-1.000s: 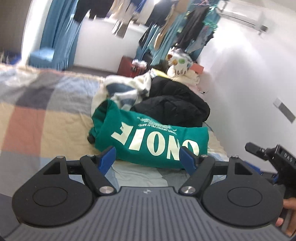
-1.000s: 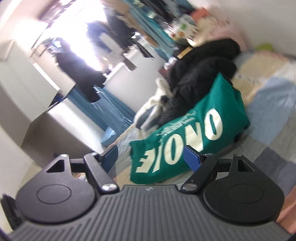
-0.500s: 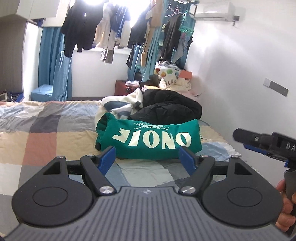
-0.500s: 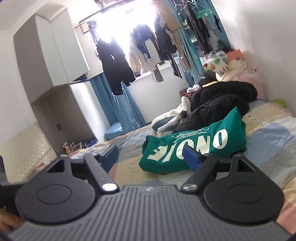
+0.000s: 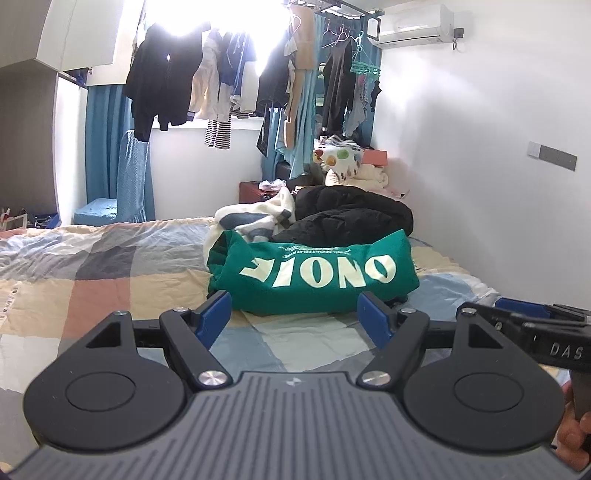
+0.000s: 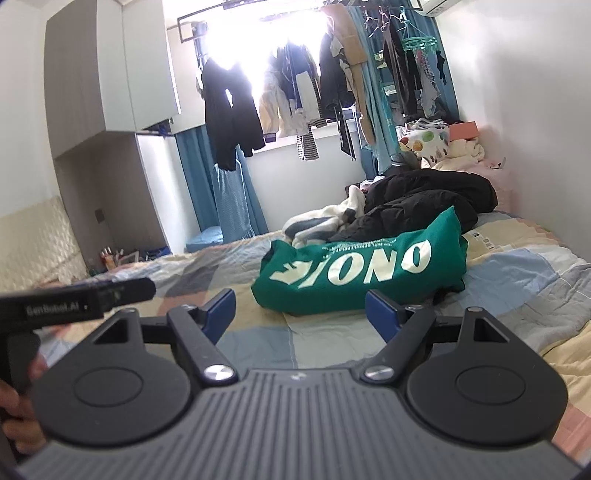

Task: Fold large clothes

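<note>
**Both grippers open above the bed, green sweatshirt lying ahead**

Left wrist view, left to right. Checked bedspread (image 5: 92,280) fills the left and centre of the frame, wrinkled, in blocks of cream, grey, pale blue and salmon. Blue curtain (image 5: 99,147) hangs at mid left. Hanging clothes (image 5: 166,85) run along the upper middle, backlit by a bright window. Left gripper (image 5: 295,314) sits at lower centre: jaws spread wide, blue pads apart, nothing between them but bedspread. Green sweatshirt (image 5: 314,277) lies just above the gripper in frame, centre, bunched into a rough bundle, pale lettering facing the camera upside down. Not touched by either pad. Black jacket (image 5: 351,218) is heaped directly behind it, touching; a white and blue striped garment (image 5: 255,218) lies at the jacket's left. Air conditioner (image 5: 413,22) at upper right. The other tool's black body enters at the lower right edge, with a hand (image 5: 572,439) on its grip.

Right wrist view, left to right. Person's hand at the lower left edge; wall cabinets (image 6: 107,74) upper left. Right gripper (image 6: 301,314) at lower centre, jaws wide, empty. Sweatshirt lies beyond its pads, right of centre, clear of them.
</note>
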Demonstrator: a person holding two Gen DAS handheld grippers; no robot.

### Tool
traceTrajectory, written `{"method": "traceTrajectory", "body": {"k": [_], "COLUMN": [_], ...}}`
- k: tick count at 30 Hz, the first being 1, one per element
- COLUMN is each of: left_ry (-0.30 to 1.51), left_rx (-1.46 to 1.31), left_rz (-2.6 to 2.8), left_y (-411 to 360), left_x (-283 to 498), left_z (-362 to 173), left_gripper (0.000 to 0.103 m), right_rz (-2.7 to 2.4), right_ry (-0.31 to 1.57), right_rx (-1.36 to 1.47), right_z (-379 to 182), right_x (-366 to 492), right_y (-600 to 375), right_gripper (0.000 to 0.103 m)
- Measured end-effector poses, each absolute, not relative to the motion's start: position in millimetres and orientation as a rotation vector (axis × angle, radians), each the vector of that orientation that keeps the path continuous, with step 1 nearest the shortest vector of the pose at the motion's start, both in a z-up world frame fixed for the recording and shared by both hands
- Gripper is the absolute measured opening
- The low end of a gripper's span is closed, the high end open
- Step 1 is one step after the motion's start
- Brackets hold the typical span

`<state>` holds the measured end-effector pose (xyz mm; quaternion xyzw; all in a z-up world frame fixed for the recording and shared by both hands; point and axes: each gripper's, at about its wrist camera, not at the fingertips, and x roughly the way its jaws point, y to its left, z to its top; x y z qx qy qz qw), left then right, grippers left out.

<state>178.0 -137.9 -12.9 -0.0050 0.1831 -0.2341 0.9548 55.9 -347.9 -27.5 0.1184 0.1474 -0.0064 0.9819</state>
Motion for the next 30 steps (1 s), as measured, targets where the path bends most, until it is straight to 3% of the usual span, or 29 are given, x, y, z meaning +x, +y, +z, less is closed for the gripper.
{"method": "traceTrajectory", "body": {"k": [14, 30], "left_ry": [0.398, 0.406], "left_rx": [-0.025, -0.018], "left_rz": [-0.466, -0.418], "left_y": [-134, -128], "left_x": [194, 202], "left_z": [-57, -73], "left_gripper": [0.079, 0.079], "right_rz": [-0.076, -0.115], "right_ry": [0.328, 0.368], "right_rx": [0.164, 0.174], "right_z": [-72, -84], "right_x": [70, 78], "right_y": [-333, -333], "right_gripper": [0.079, 0.079]}}
